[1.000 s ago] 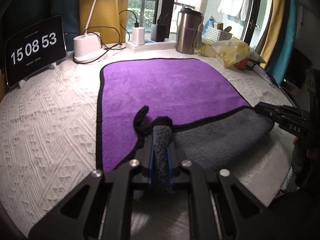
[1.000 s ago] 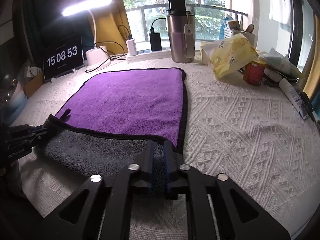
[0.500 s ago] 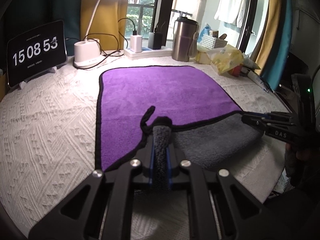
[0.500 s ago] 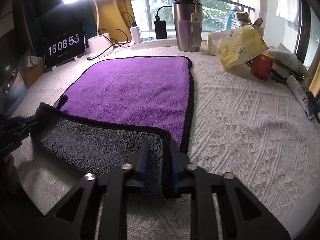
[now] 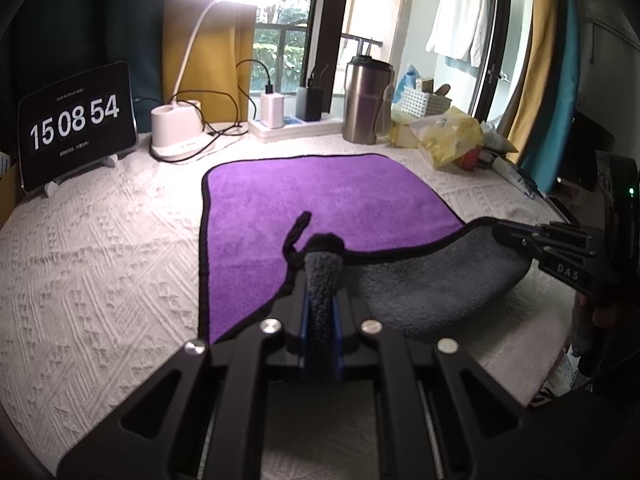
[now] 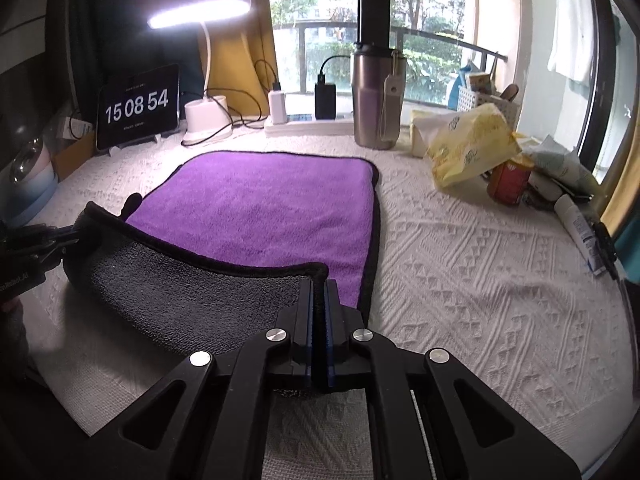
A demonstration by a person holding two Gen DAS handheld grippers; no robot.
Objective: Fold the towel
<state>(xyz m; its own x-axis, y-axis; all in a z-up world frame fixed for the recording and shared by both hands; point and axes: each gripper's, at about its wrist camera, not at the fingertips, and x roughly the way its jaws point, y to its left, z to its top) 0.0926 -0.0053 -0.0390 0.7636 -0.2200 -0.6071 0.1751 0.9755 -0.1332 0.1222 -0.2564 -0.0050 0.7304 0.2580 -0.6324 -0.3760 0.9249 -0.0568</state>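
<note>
On the white textured tablecloth (image 5: 100, 264) lies the purple towel (image 5: 320, 196), its far part spread flat and its near edge lifted and turned over so the grey underside faces up. At the near left corner, the left gripper (image 5: 320, 280) is clamped tight on a bunched fold of grey cloth, a black hanging loop (image 5: 296, 232) sticking up just beyond its tips. At the near right corner, the right gripper (image 6: 319, 292) pinches the black-bound edge between closed jaws. Behind the towel stand a tablet clock (image 6: 138, 106) reading 15 08 54, a lit desk lamp (image 6: 200, 16) and a steel tumbler (image 6: 376, 100).
</note>
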